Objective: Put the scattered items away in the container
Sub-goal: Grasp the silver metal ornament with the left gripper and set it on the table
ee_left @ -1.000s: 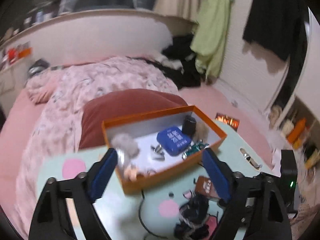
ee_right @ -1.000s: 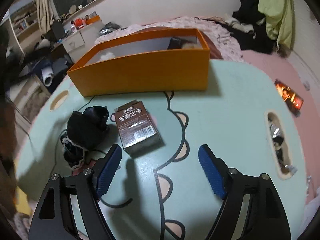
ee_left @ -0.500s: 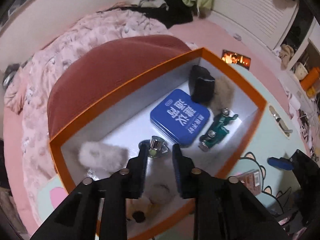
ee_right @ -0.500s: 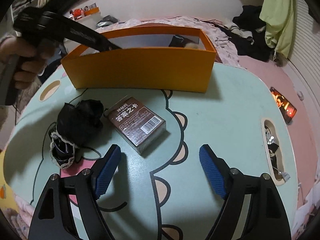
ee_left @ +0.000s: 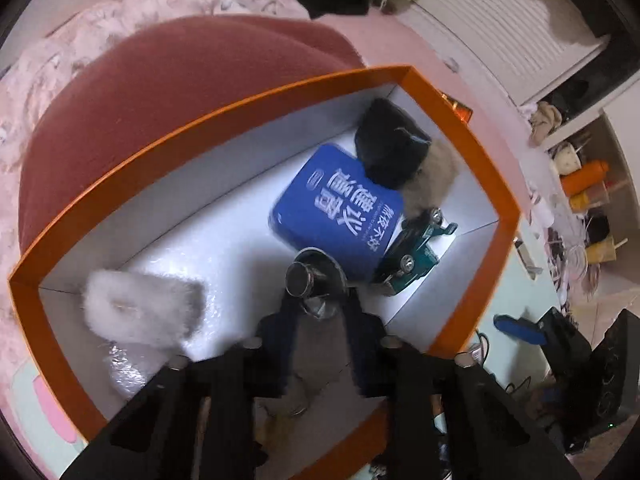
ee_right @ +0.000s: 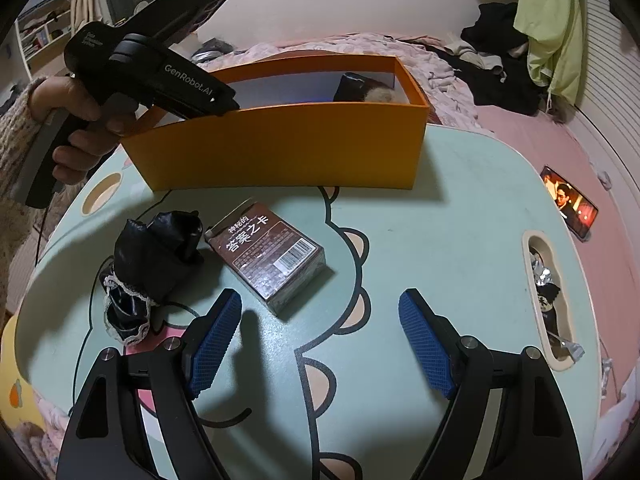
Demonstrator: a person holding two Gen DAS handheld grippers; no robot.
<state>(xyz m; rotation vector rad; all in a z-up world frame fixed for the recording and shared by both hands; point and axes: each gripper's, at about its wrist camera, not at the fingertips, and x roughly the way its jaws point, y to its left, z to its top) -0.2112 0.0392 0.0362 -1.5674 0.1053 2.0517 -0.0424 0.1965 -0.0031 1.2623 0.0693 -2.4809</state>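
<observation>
My left gripper (ee_left: 318, 300) reaches down inside the orange box (ee_left: 248, 98) and is shut on a small shiny metal piece (ee_left: 314, 282). In the box lie a blue tin (ee_left: 336, 212), a green toy car (ee_left: 416, 248), a black pouch (ee_left: 388, 144), a beige fluffy thing (ee_left: 432, 180) and a white fluffy thing (ee_left: 136, 304). My right gripper (ee_right: 320, 340) is open above the table, just short of a brown card box (ee_right: 266, 250). A black lace-trimmed bundle (ee_right: 152, 260) lies left of it. The orange box (ee_right: 280, 152) stands behind them.
The mint cartoon table (ee_right: 440, 240) has a slot with clutter (ee_right: 548, 296) at right. A phone with a lit screen (ee_right: 570, 202) lies on the pink bed beyond. A dark red cushion (ee_left: 180, 84) sits behind the box. Shelves with bottles (ee_left: 584, 176) are at right.
My left gripper went from open in front of the box to inside it, closed on the metal piece. My right gripper stayed open and shifted slightly; the left gripper and hand came into its view.
</observation>
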